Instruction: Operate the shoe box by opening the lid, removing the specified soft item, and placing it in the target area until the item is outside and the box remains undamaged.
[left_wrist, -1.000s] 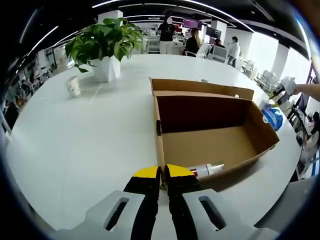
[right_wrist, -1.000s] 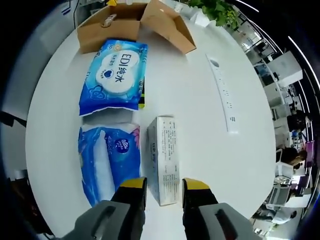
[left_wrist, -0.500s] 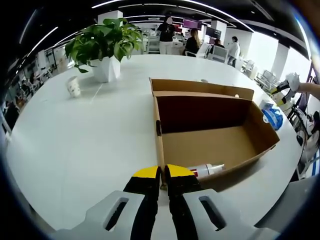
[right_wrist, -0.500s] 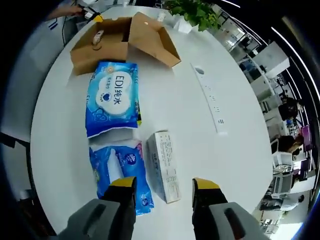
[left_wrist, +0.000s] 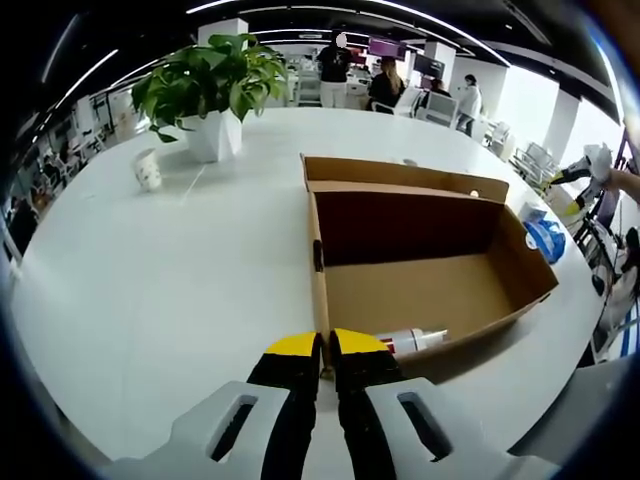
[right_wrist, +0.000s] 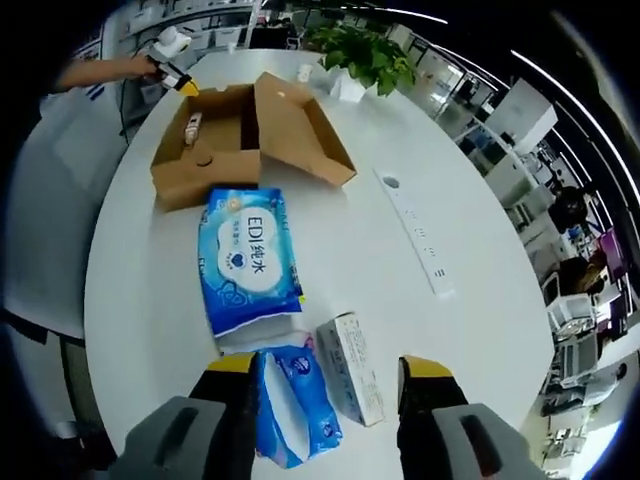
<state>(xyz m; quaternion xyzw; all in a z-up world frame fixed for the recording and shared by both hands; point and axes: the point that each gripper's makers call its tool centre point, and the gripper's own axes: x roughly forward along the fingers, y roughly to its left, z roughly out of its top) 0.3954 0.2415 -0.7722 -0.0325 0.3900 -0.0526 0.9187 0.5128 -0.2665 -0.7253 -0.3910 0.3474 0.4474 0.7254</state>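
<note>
On the white table (left_wrist: 150, 290), my left gripper (left_wrist: 327, 350) has its yellow-tipped jaws pinched together on the near corner edge of the shoe box (left_wrist: 420, 270), at the wall that runs away from me. That brown cardboard box stands open, its long axis crossing my left gripper view from left to right, lid folded back on the far side. Inside, against the near wall, lies a small white tube (left_wrist: 412, 340) pointing right. A potted plant (left_wrist: 208, 85) and a paper cup (left_wrist: 148, 172) stand well beyond the box.

My right gripper (right_wrist: 328, 368) hangs above the table with its jaws spread wide and nothing between them. Below it lie a small blue tissue pack (right_wrist: 292, 400), a white carton (right_wrist: 357, 366) just beside it, and a large blue wipes pack (right_wrist: 247, 258) whose long axis points toward the box. A white power strip (right_wrist: 418, 243) lies apart to the right.
</note>
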